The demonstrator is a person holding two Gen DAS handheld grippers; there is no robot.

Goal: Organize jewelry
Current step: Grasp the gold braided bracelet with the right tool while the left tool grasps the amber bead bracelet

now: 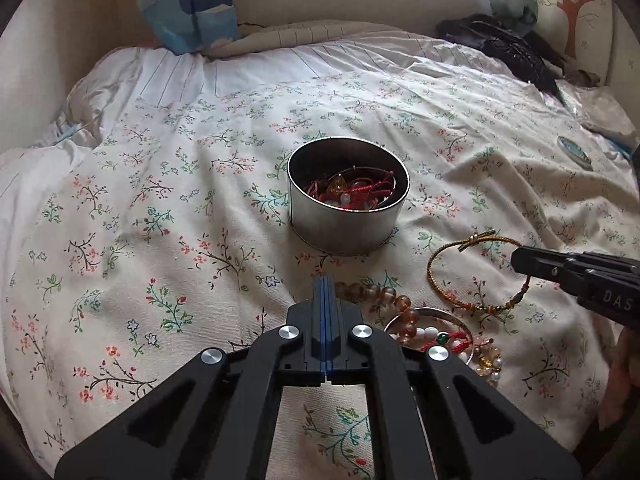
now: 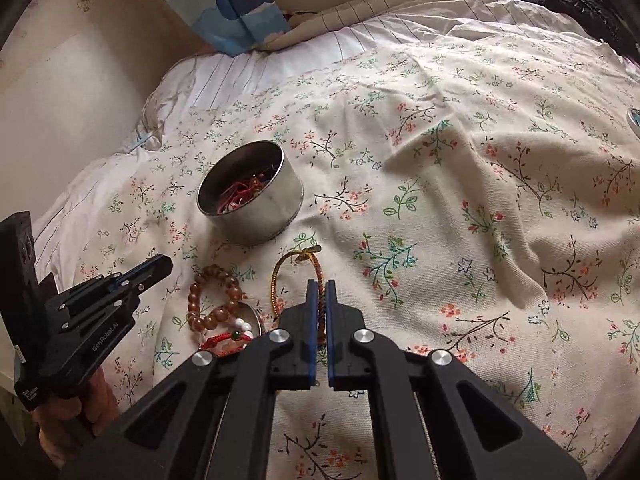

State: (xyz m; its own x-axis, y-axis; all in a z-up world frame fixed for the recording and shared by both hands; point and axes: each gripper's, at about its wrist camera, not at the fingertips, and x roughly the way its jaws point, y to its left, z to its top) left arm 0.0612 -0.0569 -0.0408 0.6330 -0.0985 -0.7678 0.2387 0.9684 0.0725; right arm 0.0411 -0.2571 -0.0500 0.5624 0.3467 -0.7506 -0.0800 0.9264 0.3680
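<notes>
So our right gripper (image 2: pixel 321 286) is pinched shut on the gold braided bracelet (image 2: pixel 280 276), with the tin (image 2: pixel 256 216) just beyond, up-left. Our left gripper (image 1: pixel 324 280) is closed on nothing, beside the amber bead bracelet (image 1: pixel 384 298).

tin (image 1: pixel 348 204) on bedspread (image 1: pixel 160 208); bracelets (image 1: pixel 472 276) lie before it.

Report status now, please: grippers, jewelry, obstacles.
Right gripper shut on cord bracelet. Left gripper shut, empty. Tin open, path clear.
</notes>
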